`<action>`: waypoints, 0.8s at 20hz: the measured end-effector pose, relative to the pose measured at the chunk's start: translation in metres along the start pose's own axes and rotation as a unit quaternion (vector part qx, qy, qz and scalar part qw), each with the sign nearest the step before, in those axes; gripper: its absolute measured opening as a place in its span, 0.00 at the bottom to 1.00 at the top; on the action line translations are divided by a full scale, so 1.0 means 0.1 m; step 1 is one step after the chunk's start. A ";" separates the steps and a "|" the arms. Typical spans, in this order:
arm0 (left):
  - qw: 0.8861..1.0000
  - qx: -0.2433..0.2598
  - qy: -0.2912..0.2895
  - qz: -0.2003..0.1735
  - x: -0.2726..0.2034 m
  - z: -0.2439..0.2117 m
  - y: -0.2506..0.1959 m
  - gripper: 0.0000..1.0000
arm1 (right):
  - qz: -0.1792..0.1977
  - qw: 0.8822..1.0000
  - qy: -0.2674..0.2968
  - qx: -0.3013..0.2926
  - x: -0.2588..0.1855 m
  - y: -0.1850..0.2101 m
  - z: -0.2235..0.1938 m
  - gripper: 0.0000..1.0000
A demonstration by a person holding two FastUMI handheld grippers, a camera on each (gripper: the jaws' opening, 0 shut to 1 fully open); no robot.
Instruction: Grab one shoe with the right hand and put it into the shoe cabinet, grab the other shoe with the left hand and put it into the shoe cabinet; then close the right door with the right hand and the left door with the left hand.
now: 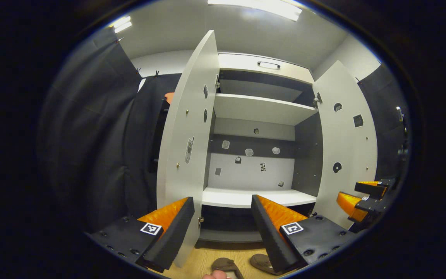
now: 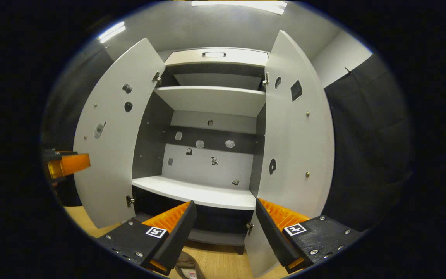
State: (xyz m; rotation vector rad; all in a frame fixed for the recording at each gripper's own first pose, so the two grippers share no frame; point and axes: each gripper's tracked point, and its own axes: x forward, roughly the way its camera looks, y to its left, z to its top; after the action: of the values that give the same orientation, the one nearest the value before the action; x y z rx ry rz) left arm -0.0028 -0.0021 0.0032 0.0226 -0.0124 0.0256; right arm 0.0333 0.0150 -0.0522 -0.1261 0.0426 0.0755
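Shoes: two brown slip-ons [image 1: 263, 263] lay on the wooden floor [image 1: 203, 259] below the open shoe cabinet [image 1: 259, 108], none shelved yet.
Handling: likely light and soft, prone to fold; best pinched at the stiffer heel rim or side wall.
Left claw [image 1: 223, 228]: fingers apart, empty, above the shoes.
Right claw [image 2: 225, 232]: fingers apart, empty; one shoe [image 2: 186, 265] just below.
Doors: left door [image 1: 186, 147] and right door [image 1: 347, 143] wide open.

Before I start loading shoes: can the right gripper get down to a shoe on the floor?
Probably yes: the right gripper is open, and a shoe lies on the floor just below its fingers with nothing between.
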 end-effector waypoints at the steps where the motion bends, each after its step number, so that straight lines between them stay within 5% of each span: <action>1: 1.000 0.000 0.000 0.000 -0.01 0.00 0.00 0.96 | 0.014 1.000 0.021 -0.013 0.08 0.09 -0.23 0.94; 4: 1.000 -0.002 0.003 0.003 -0.03 -0.03 0.01 0.96 | 0.071 0.986 0.144 -0.046 0.19 0.39 -1.34 0.94; 8: 1.000 -0.011 0.011 0.012 -0.08 -0.10 0.08 0.96 | 0.124 0.944 0.300 -0.058 -0.15 0.62 -2.72 0.86; 12: 1.000 -0.005 0.018 0.025 -0.12 -0.16 0.18 0.96 | 0.142 0.918 0.367 -0.059 -0.31 0.73 -3.28 0.83; 16: 0.999 -0.011 0.026 0.032 -0.11 -0.22 0.23 0.96 | 0.139 0.913 0.378 -0.061 -0.15 0.75 -3.52 0.83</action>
State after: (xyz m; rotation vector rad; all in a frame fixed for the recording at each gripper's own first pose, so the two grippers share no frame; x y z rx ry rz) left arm -0.0140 0.0210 -0.0183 0.0001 0.0378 0.0907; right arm -0.0009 0.0432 -0.4097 -0.2684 0.8362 0.3115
